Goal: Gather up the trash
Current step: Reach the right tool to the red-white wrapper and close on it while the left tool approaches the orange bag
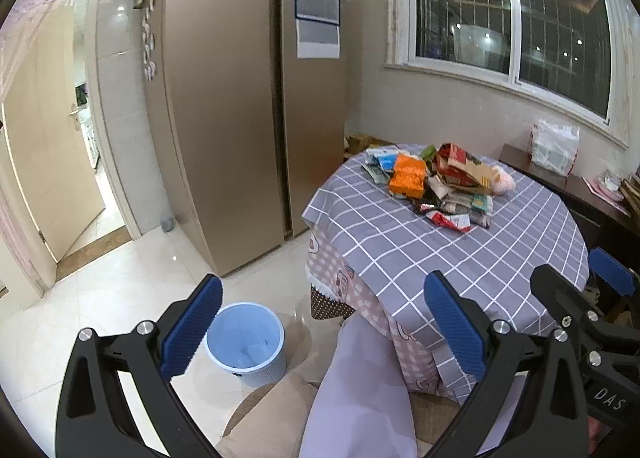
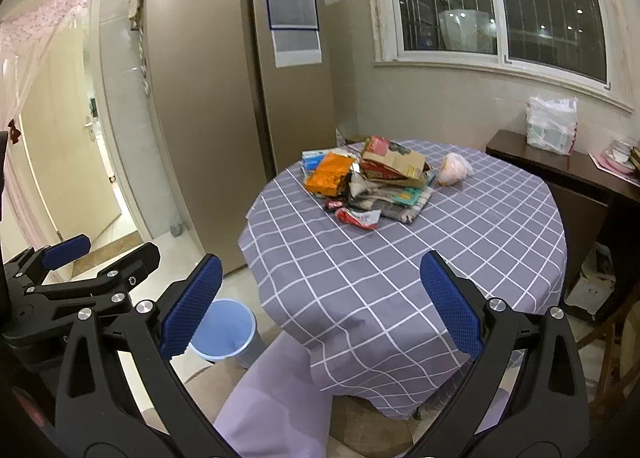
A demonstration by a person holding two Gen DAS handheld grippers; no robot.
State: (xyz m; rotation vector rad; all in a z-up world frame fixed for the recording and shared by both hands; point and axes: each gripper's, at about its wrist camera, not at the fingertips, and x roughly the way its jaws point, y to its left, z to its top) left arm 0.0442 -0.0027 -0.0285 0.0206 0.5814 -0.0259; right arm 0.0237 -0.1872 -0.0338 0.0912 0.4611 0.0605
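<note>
A heap of trash (image 1: 440,186) (image 2: 372,182) lies on the far side of the round table (image 1: 400,258) (image 2: 400,258) with its grey checked cloth. In it are an orange packet (image 1: 408,176) (image 2: 326,174), a torn red and brown bag (image 2: 392,160) and a red wrapper (image 1: 450,220) (image 2: 358,217) at the near edge. A light blue bin (image 1: 244,342) (image 2: 226,332) stands on the floor left of the table. My left gripper (image 1: 324,326) (image 2: 104,252) hovers open near the bin. My right gripper (image 2: 322,306) (image 1: 580,278) is open and empty over the table's near edge.
A person's leg in lilac trousers (image 1: 360,398) (image 2: 272,398) fills the lower middle. A tall gold fridge (image 1: 224,98) stands behind the bin. A dark side table (image 2: 560,162) with a white plastic bag (image 2: 552,124) sits at the right. A pink bag (image 2: 452,168) lies beside the heap.
</note>
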